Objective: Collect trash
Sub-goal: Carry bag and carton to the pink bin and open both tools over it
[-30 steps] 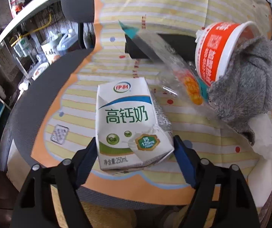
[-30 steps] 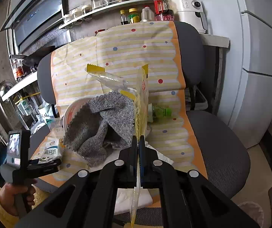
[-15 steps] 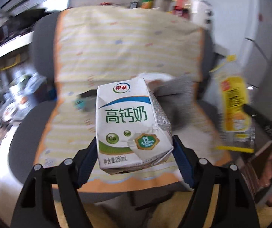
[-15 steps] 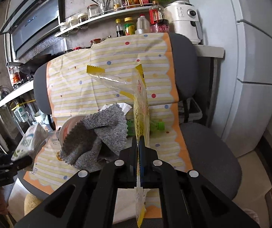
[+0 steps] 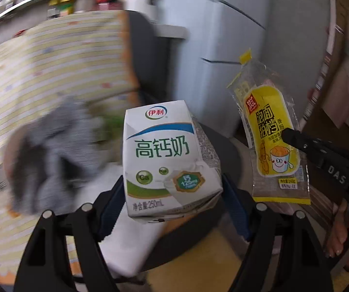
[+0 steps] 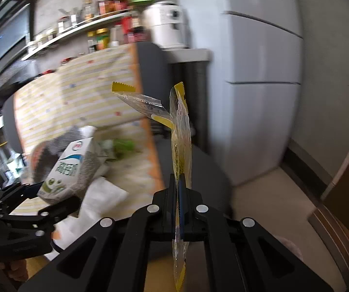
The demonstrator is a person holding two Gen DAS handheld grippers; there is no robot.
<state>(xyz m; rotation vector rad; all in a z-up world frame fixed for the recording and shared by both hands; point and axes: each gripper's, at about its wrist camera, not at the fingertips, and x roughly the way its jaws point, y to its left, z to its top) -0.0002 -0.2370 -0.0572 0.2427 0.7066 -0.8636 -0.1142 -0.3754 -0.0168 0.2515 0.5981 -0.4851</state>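
My left gripper [image 5: 173,189] clamps a white cardboard milk carton with green lettering and a blue stripe [image 5: 167,160], one blue-padded finger pressed to each side, so the jaws stand wide around the box. The carton hangs clear of the grey office chair [image 5: 225,146] behind it. My right gripper [image 6: 179,189] is closed tight on a yellow and clear plastic snack wrapper [image 6: 180,146], which stands edge-on between the pads, its torn top flopping left and its tail dangling below the fingers. From the left camera the same wrapper shows its printed yellow face, pinched by the black fingertip at the right. Behind both, blurred, lie a grey fuzzy cloth [image 5: 50,150] and a striped yellow and white sheet [image 6: 82,97] draped over the chair; a pale refrigerator [image 6: 259,73] stands to the right.
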